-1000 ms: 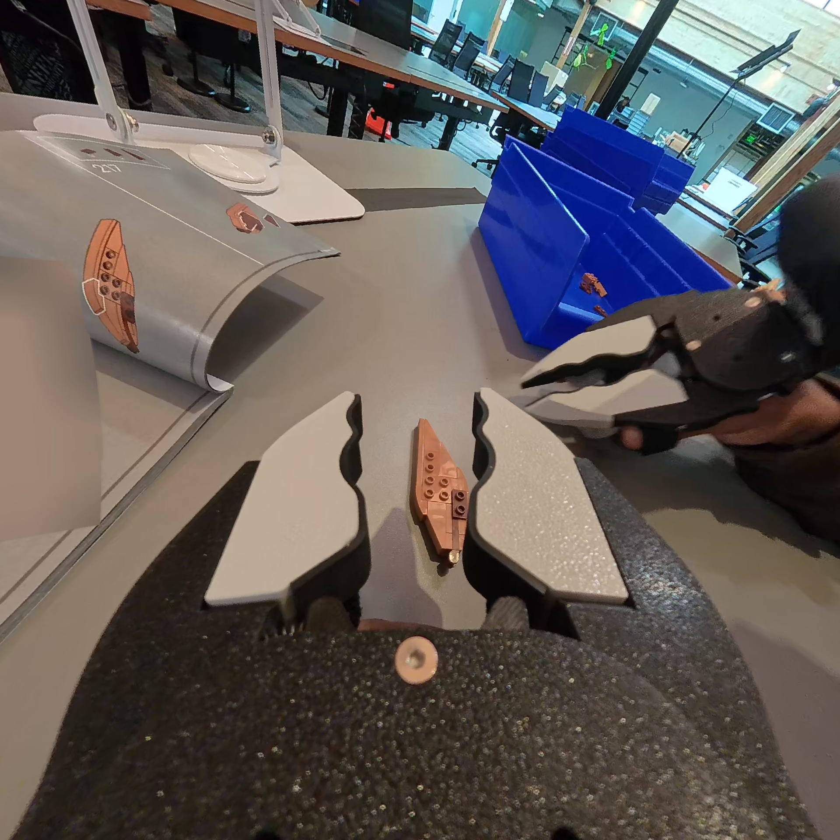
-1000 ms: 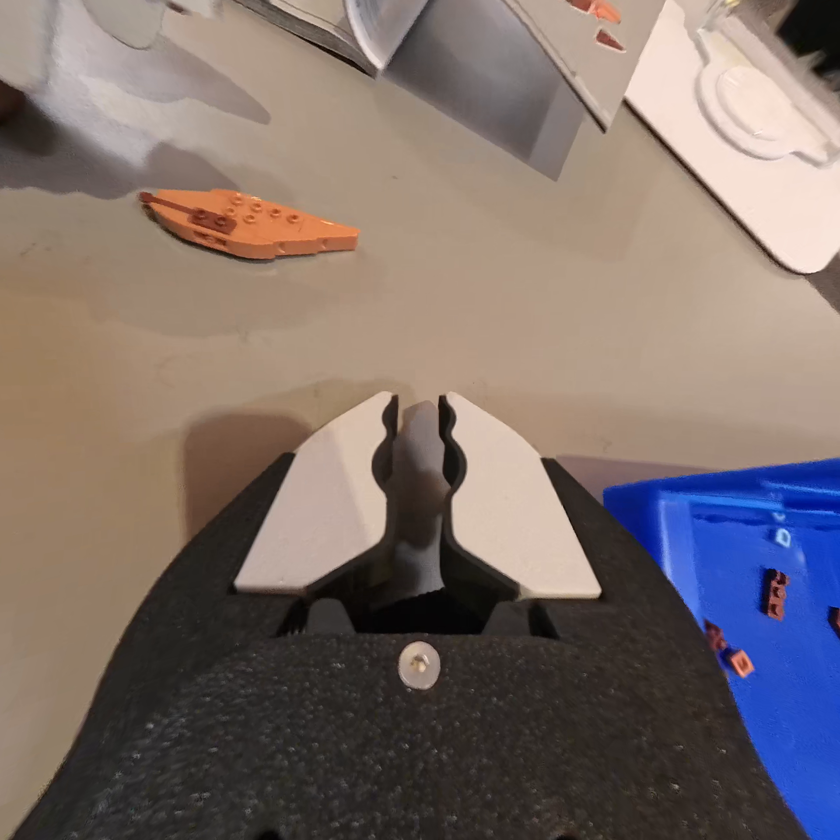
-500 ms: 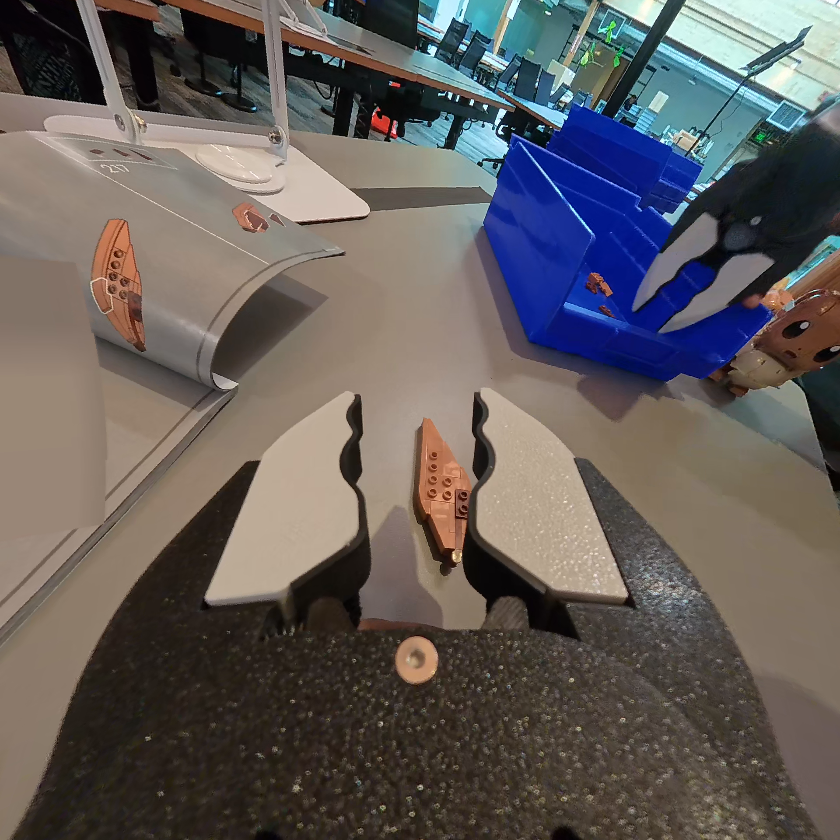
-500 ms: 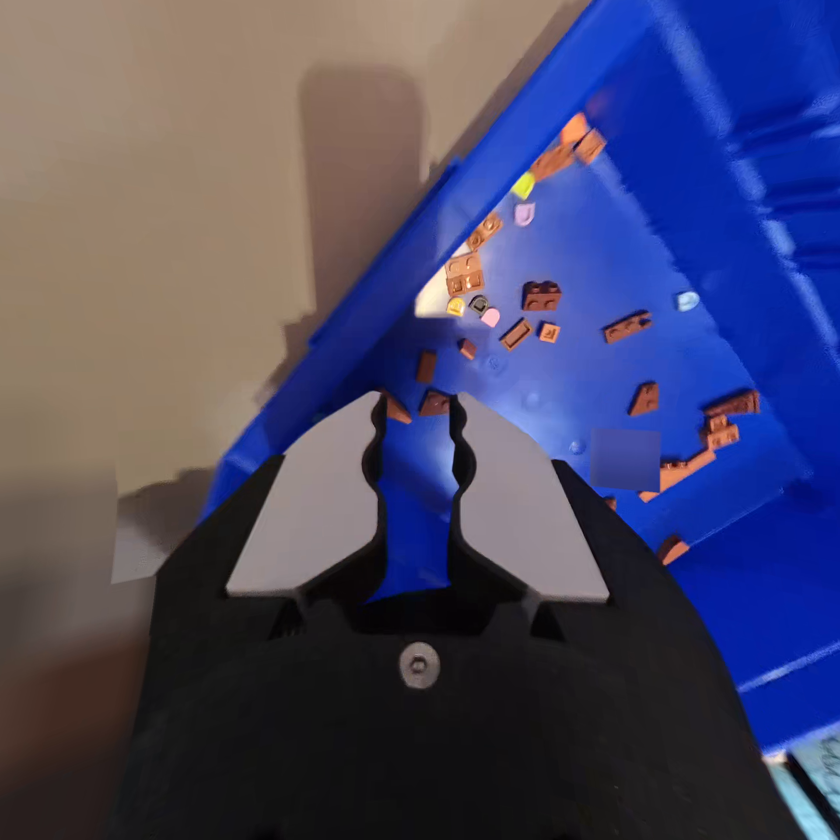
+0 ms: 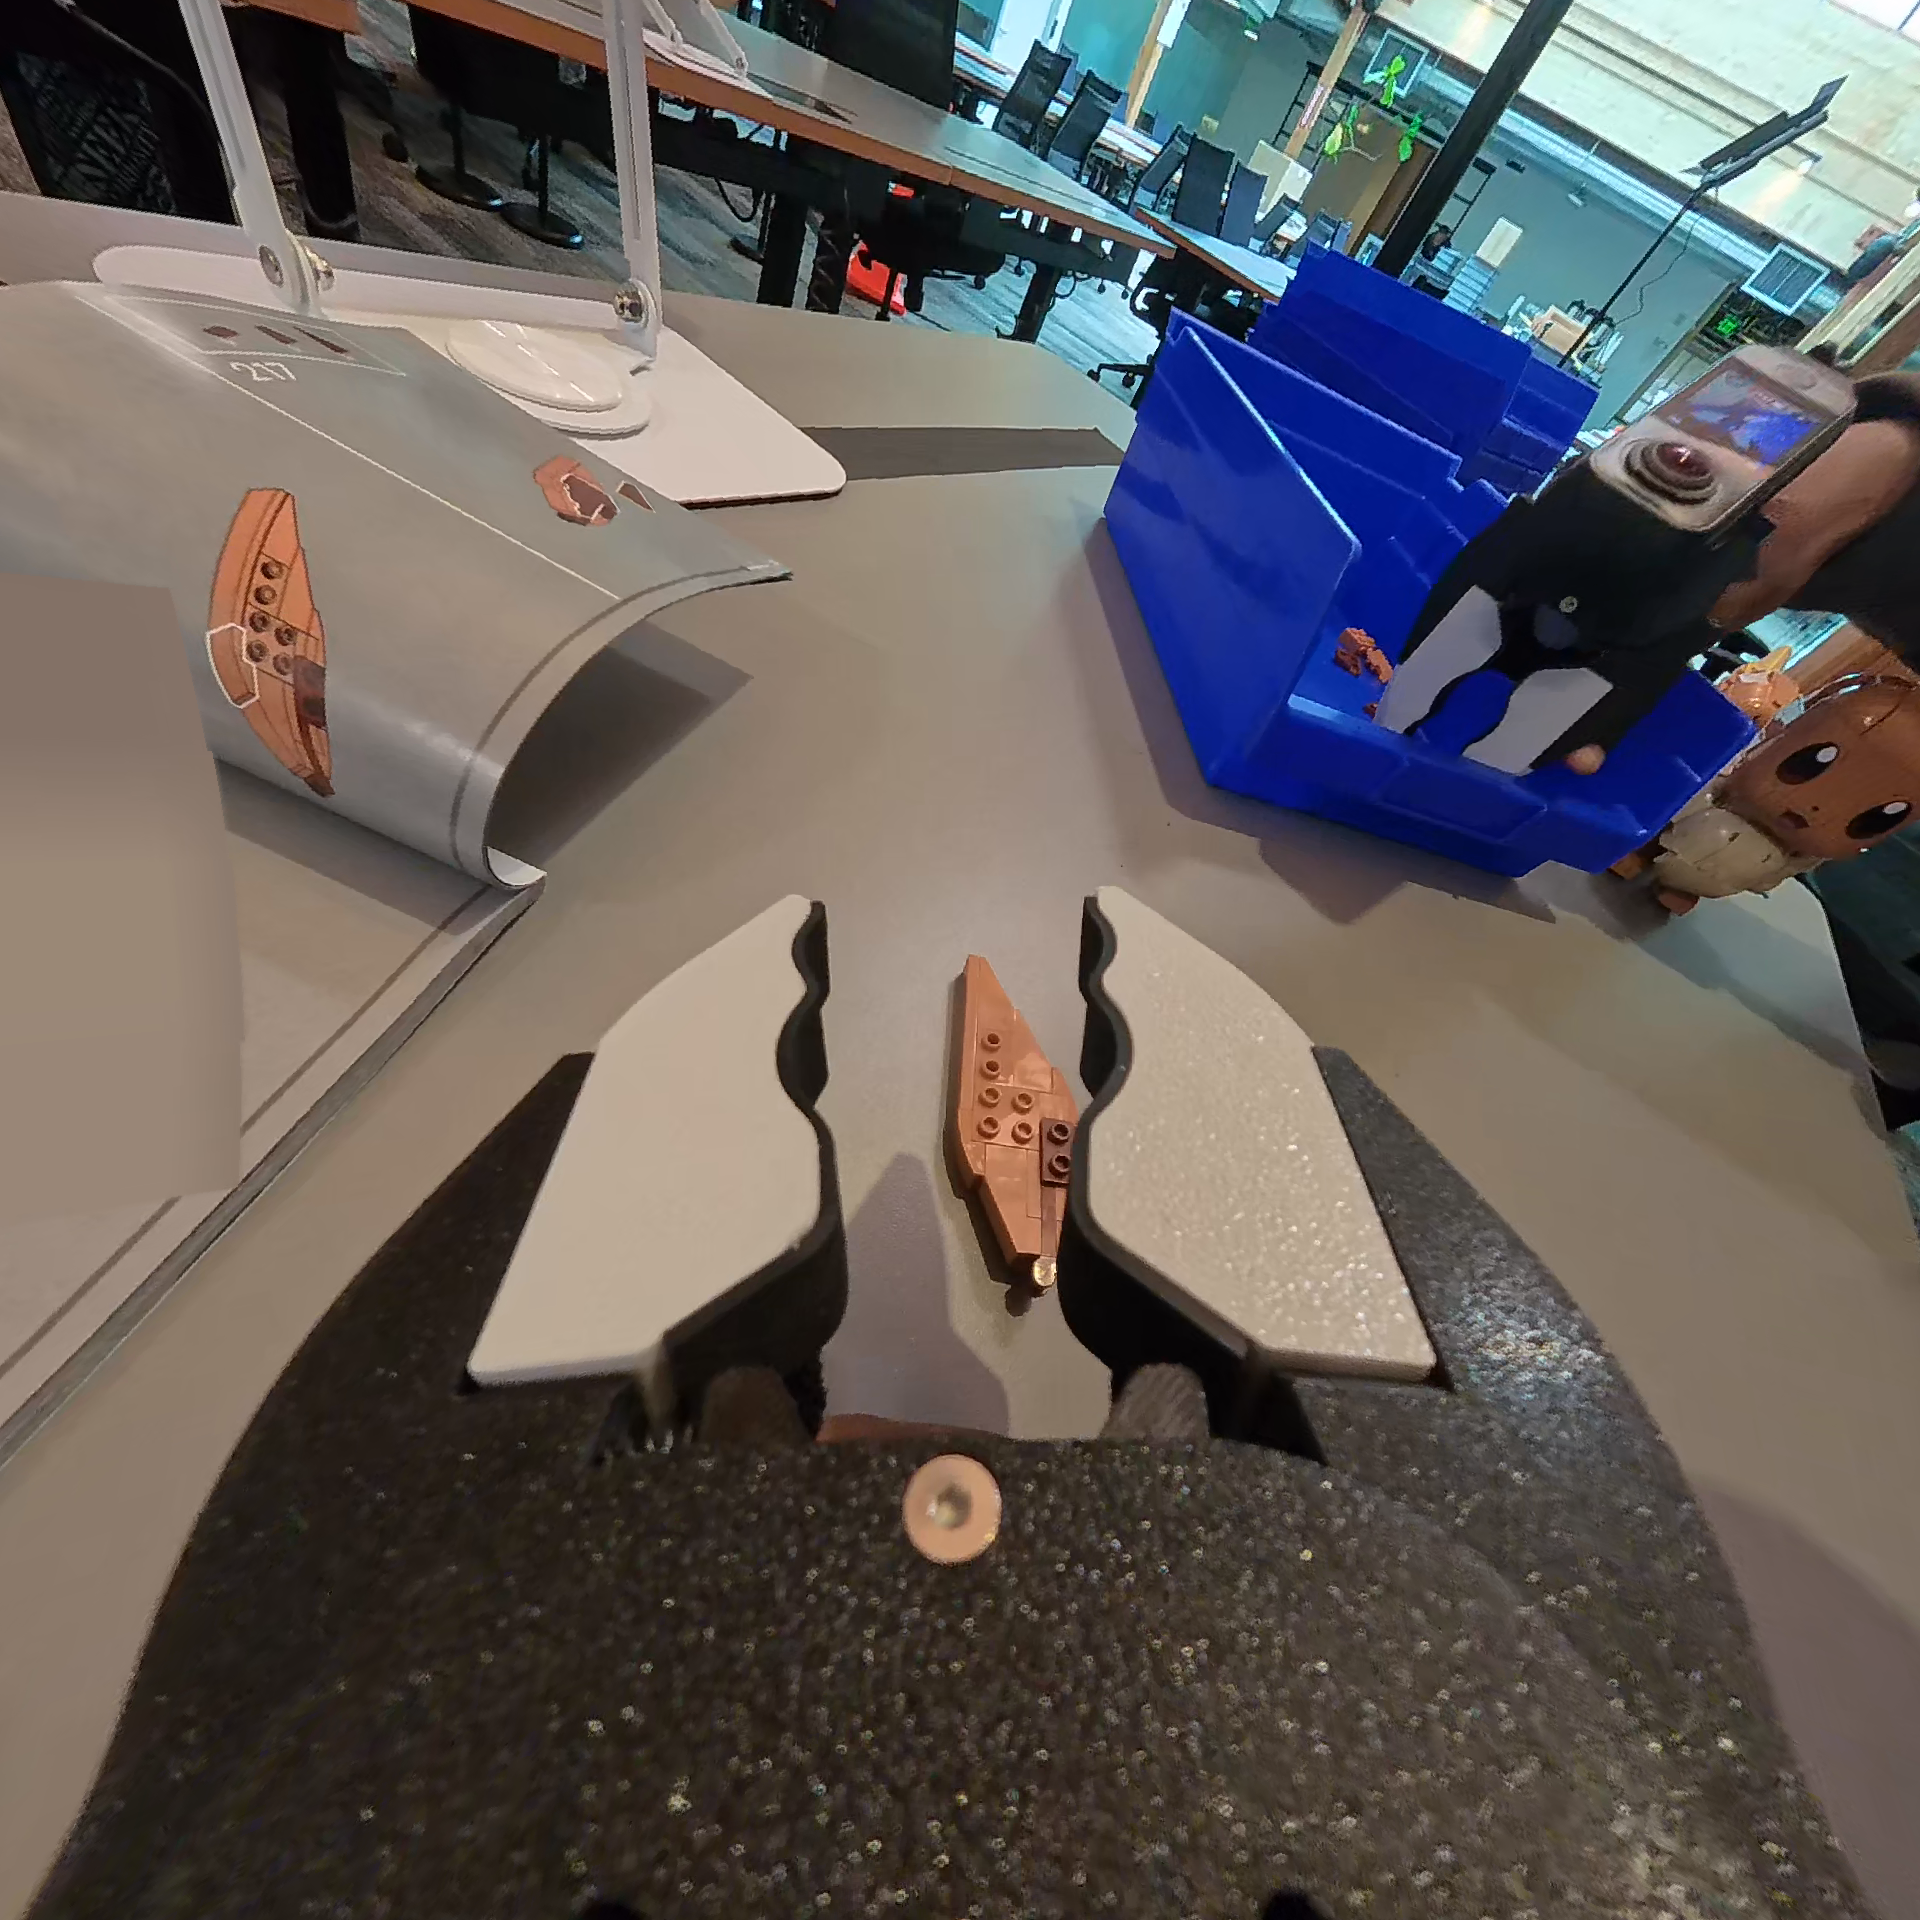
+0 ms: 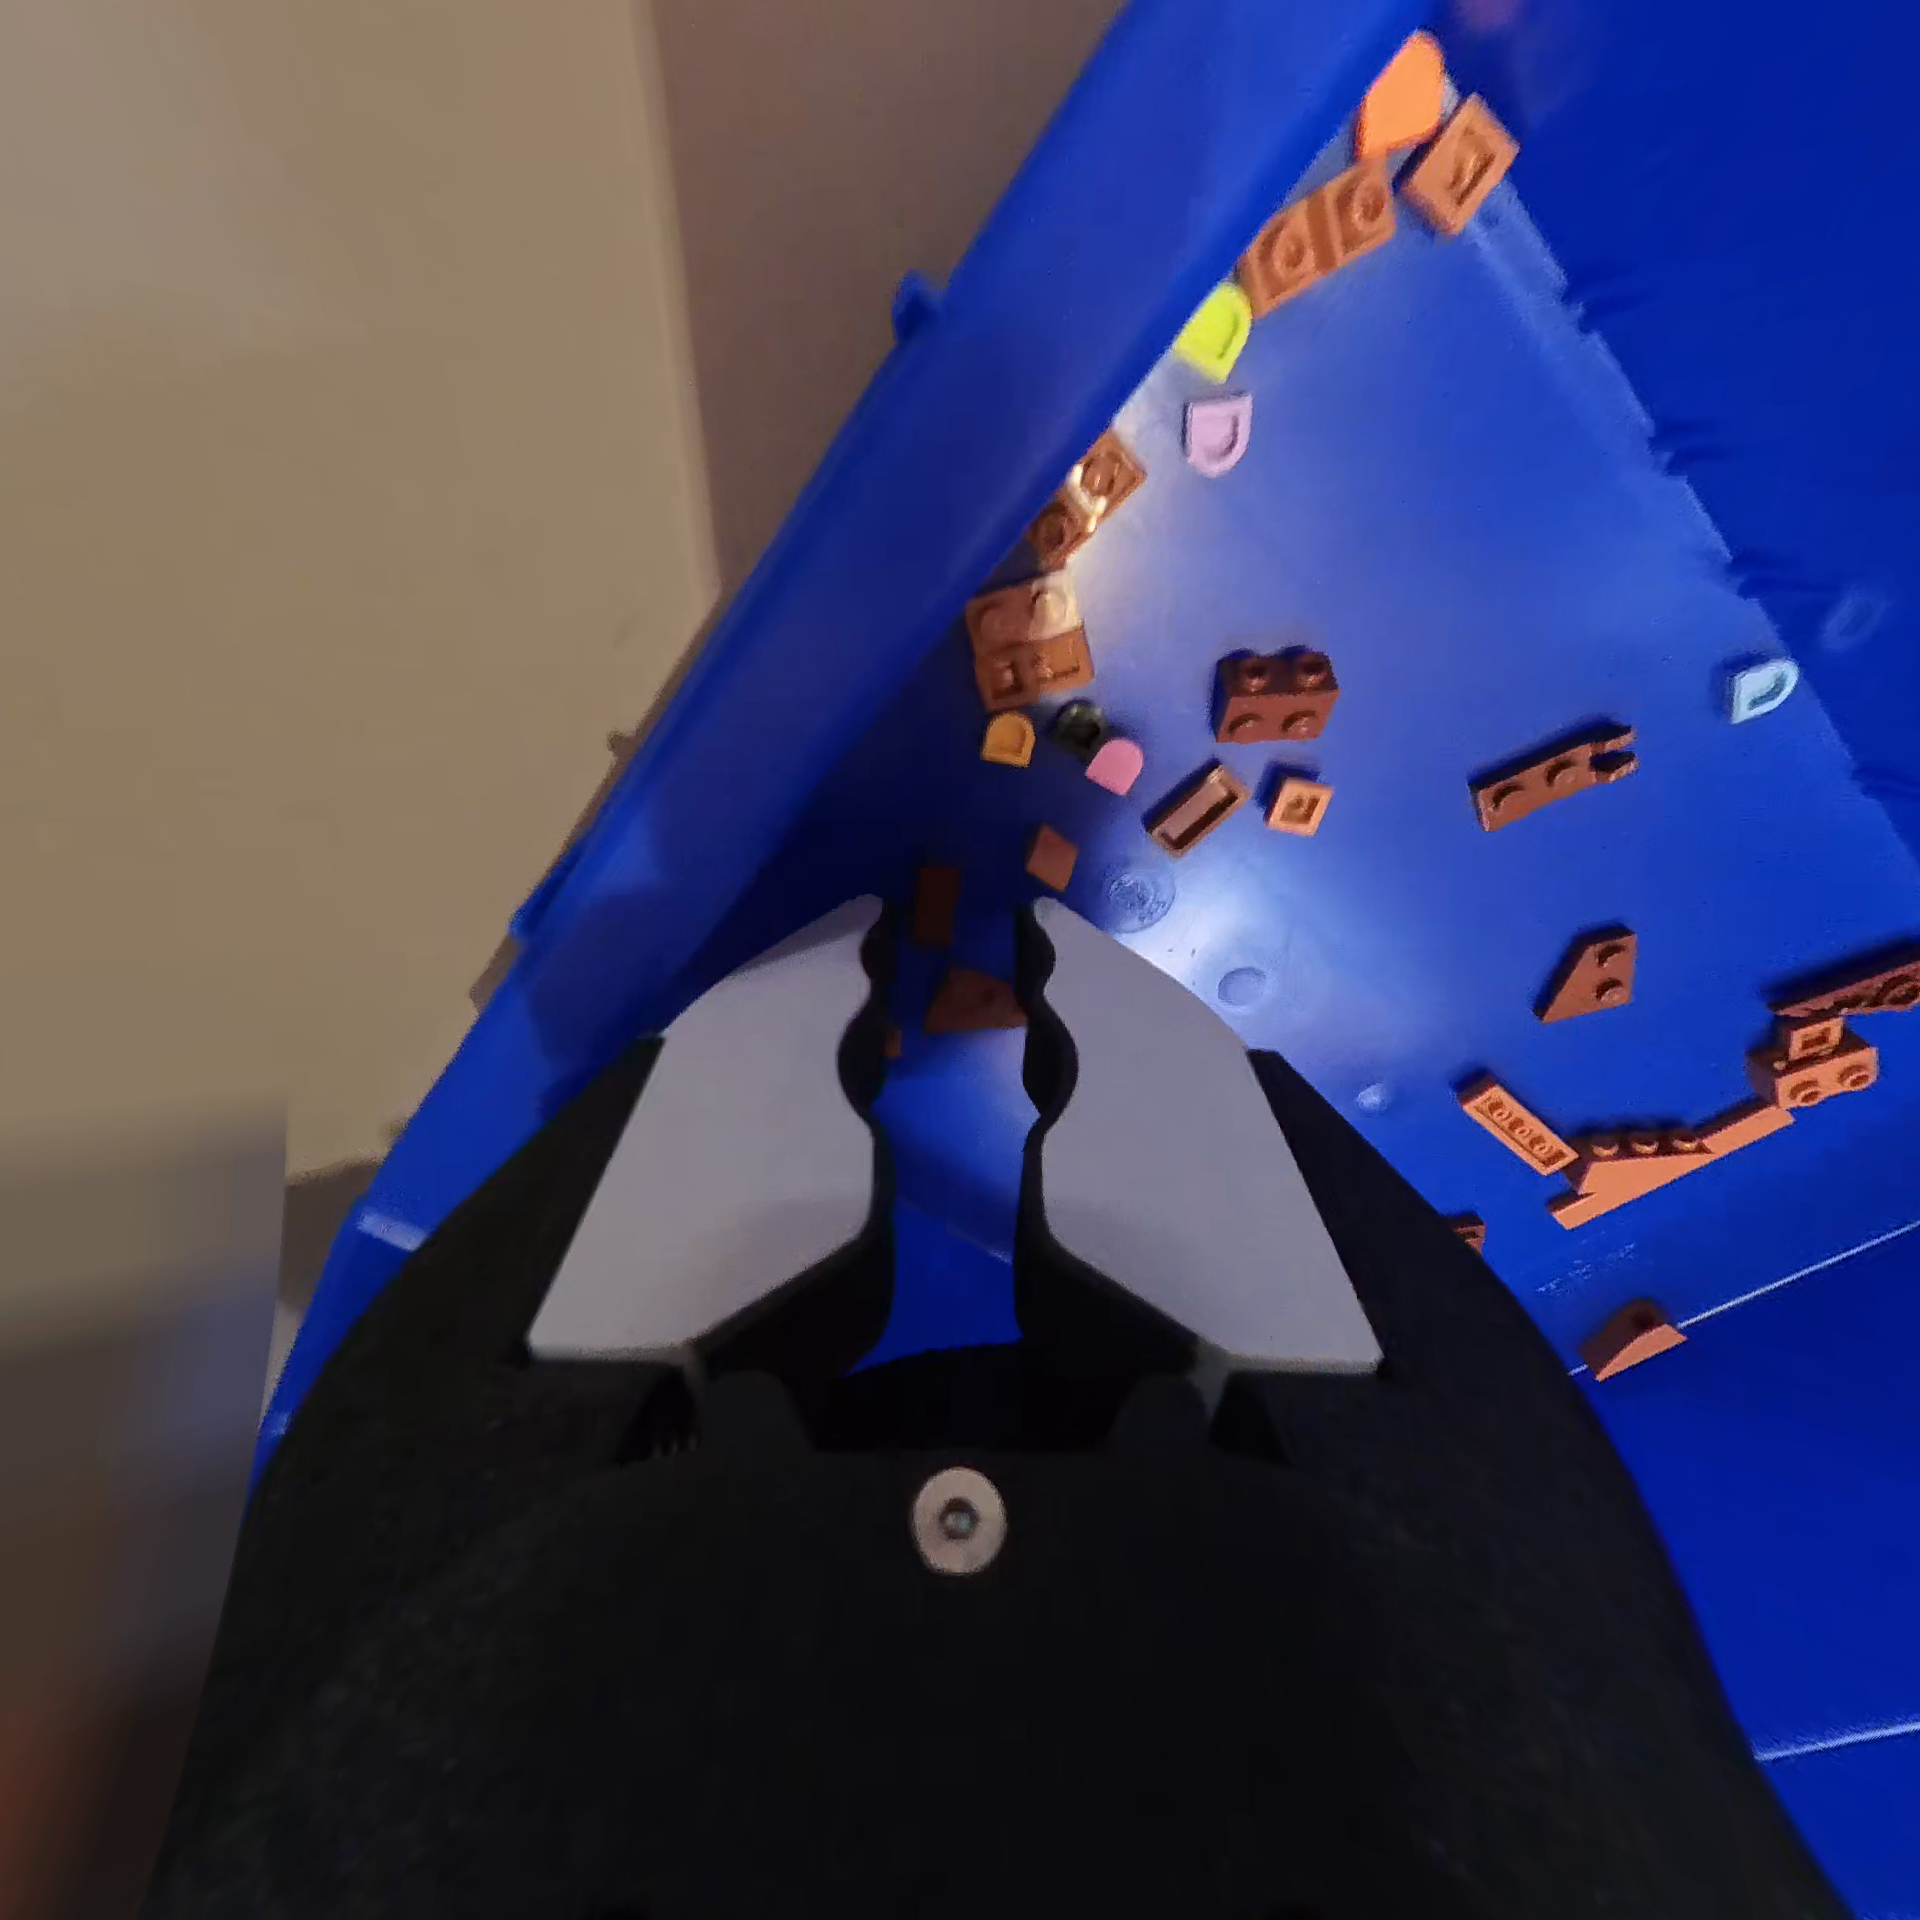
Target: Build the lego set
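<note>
A small brown pointed lego assembly (image 5: 1006,1117) lies flat on the grey table between the fingers of my left gripper (image 5: 951,914), which is open around it; its dark brown brick sits against the right finger. My right gripper (image 6: 951,914) is open and empty, pointing down into a blue bin (image 6: 727,727) over several loose brown and orange bricks, with a small brown brick (image 6: 971,1003) between its fingers. It also shows in the left wrist view (image 5: 1455,727), tips inside the blue bin (image 5: 1247,540).
An open instruction booklet (image 5: 395,582) with a curled page lies left. A white lamp base (image 5: 665,416) stands behind it. A brown lego character (image 5: 1808,790) stands right of the bin. More blue bins (image 5: 1434,343) are stacked behind. Spacing between my two grippers at the tips: around 35 centimeters.
My right gripper swung from the table beside the assembly up and over into the blue bin, lowered among the loose bricks, and opened a little. My left gripper and the assembly stayed put.
</note>
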Demonstrator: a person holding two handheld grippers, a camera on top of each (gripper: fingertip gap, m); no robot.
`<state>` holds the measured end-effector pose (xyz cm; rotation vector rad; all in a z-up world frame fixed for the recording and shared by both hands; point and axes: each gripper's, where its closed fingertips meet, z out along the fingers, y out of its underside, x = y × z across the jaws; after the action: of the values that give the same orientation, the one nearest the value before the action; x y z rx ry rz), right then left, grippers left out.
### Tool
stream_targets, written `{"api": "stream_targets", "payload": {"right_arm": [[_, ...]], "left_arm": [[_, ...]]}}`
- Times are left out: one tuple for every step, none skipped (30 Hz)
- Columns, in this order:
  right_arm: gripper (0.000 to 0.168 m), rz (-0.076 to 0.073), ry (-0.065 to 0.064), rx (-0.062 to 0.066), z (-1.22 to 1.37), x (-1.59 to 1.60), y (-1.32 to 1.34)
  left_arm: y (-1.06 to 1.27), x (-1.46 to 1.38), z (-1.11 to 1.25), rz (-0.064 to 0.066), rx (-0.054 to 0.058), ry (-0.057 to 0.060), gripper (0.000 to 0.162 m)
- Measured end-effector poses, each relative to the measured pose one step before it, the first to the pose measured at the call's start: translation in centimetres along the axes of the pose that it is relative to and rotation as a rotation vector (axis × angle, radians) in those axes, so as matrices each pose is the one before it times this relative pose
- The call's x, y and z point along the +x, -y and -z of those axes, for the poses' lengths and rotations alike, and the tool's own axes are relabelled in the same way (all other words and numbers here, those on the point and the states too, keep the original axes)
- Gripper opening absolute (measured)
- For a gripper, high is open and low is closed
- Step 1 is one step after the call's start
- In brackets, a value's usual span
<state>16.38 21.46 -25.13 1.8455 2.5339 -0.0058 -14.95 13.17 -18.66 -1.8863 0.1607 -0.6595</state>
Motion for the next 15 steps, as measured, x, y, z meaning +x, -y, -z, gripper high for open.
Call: {"api": "stream_targets", "payload": {"right_arm": [[0.018, -0.0036, 0.0019, -0.0002, -0.009, -0.048, 0.102], [0.011, -0.0005, 0.0059, -0.0011, -0.013, -0.176, 0.048], [0.008, 0.003, -0.0046, 0.0002, -0.024, -0.115, 0.044], [0.008, 0.005, -0.0093, -0.0034, 0.013, 0.001, -0.036], [0.008, 0.0008, -0.0035, -0.0077, 0.005, -0.041, -0.058], [0.008, 0.0033, -0.0055, -0.0084, 0.031, 0.012, -0.071], [0.008, 0.0069, -0.0157, -0.0215, 0.148, 0.152, -0.327], [0.008, 0.0008, -0.0327, -0.0089, 0.575, 0.478, -0.245], [0.008, -0.0172, -0.0313, 0.012, 1.09, 0.569, 0.018], [0.008, -0.0333, -0.0329, 0.0303, 1.523, 0.622, 0.343], [0.008, -0.0363, -0.0313, 0.0372, 1.724, 0.469, 0.601], [0.008, -0.0306, -0.0314, 0.0381, 1.708, 0.222, 0.856], [0.008, -0.0234, -0.0256, 0.039, 1.52, -0.203, 1.103], [0.008, -0.0216, -0.0175, 0.0418, 1.202, -0.627, 1.356], [0.008, -0.0175, -0.0043, 0.0434, 0.815, -1.07, 1.525]], "left_arm": [[-0.002, -0.004, -0.005, 0.0003, -0.0005, 0.0002, 0.047], [-0.008, -0.012, -0.009, 0.0001, -0.0002, 0.0004, 0.047], [0.006, 0.009, 0.004, -0.0004, 0.0002, 0.0003, 0.047], [-0.003, 0.007, 0.007, -0.0007, 0.0006, 0.0004, 0.047], [0.016, 0.011, 0.018, -0.0011, 0.001, 0.0007, 0.047], [0.0, 0.012, -0.005, -0.0018, 0.0, 0.0006, 0.047], [-0.008, 0.03, 0.006, -0.0029, -0.0003, 0.0009, 0.047], [-0.016, 0.01, 0.011, -0.0034, -0.0009, 0.0021, 0.047], [-0.041, 0.006, -0.001, -0.0037, -0.0022, 0.0029, 0.047], [-0.043, -0.011, 0.001, -0.0033, -0.0029, 0.0035, 0.046], [-0.047, -0.01, -0.008, -0.0028, -0.0038, 0.0031, 0.046], [-0.079, -0.008, -0.023, -0.0023, -0.0055, 0.0027, 0.046], [-0.101, 0.008, -0.028, -0.0023, -0.0073, 0.0025, 0.046], [-0.119, 0.011, -0.03, -0.0029, -0.0085, 0.0033, 0.046], [-0.15, 0.007, -0.037, -0.0033, -0.0103, 0.0042, 0.046]]}}
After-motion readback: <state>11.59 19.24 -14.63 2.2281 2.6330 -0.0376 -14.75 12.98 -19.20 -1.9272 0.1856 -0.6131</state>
